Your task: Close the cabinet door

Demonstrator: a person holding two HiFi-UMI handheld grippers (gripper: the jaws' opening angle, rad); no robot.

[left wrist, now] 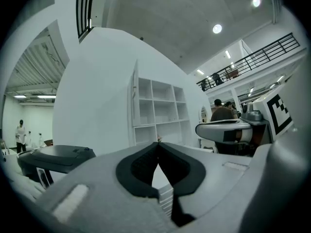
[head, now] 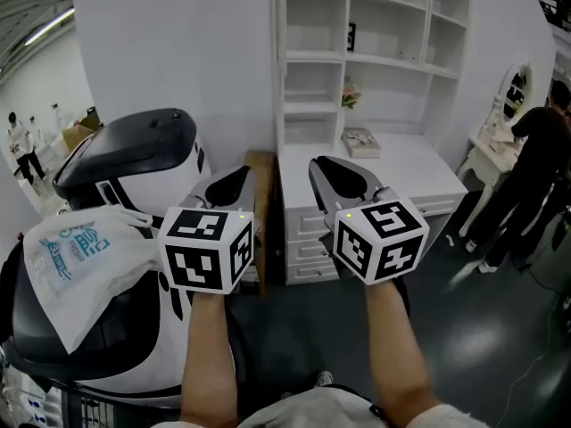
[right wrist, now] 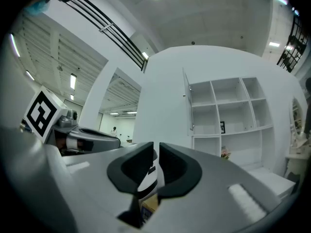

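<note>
Before the tall white shelved cabinet (head: 375,61), held the grey left gripper (left wrist: 157,147) pinched together on nothing. Held the grey right gripper (right wrist: 156,154) a sliver apart, also empty

Head view looks steeply down; gripper views level; all share shelf cabinet (head: 375,52).

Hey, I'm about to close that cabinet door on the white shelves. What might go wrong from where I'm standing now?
The cabinet door stands edge-on to you, so a push from the right gripper may glance off its thin edge. The flowers sit near the door's swing; if they stick out, the door may clip them. The bag beside the left gripper might snag.
</note>
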